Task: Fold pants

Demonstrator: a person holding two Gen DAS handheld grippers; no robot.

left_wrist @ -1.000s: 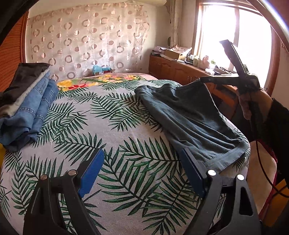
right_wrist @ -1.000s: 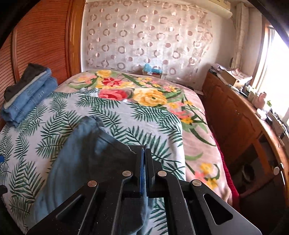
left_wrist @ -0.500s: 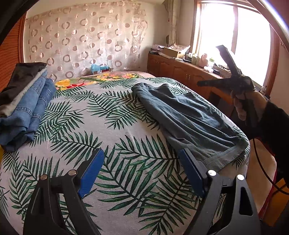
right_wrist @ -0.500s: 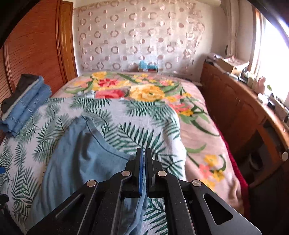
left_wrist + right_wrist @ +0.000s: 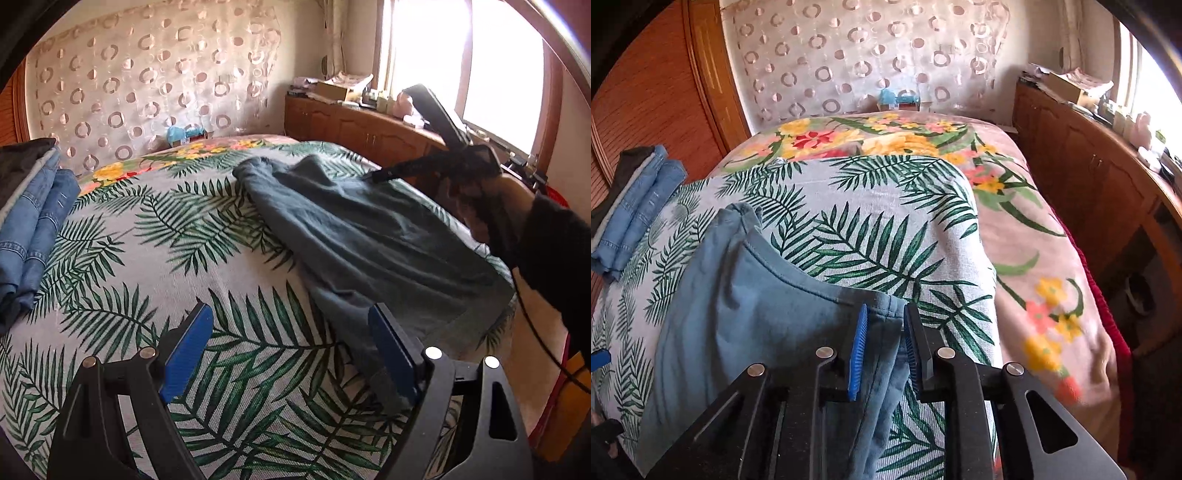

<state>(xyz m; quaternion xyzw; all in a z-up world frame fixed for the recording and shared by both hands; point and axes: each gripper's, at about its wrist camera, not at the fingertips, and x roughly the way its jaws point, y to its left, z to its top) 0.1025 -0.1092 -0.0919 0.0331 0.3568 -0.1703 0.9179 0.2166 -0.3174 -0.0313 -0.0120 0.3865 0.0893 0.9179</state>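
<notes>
Pants (image 5: 746,314) between parted right tool (image 5: 884,332)

Both tongs are matte black plastic frames with triangular cut-outs and round silver screw heads at the pivots. The left tongs (image 5: 291,354) carry ribbed bright-blue pads (image 5: 186,352) on the inner faces of the fingers, and the right tongs (image 5: 882,350) have the same blue lining. At three o'clock from the left tongs, a bare-skinned hand (image 5: 491,210) emerges from a black sleeve (image 5: 554,254), with a thin black cable (image 5: 535,343) hanging below.
</notes>
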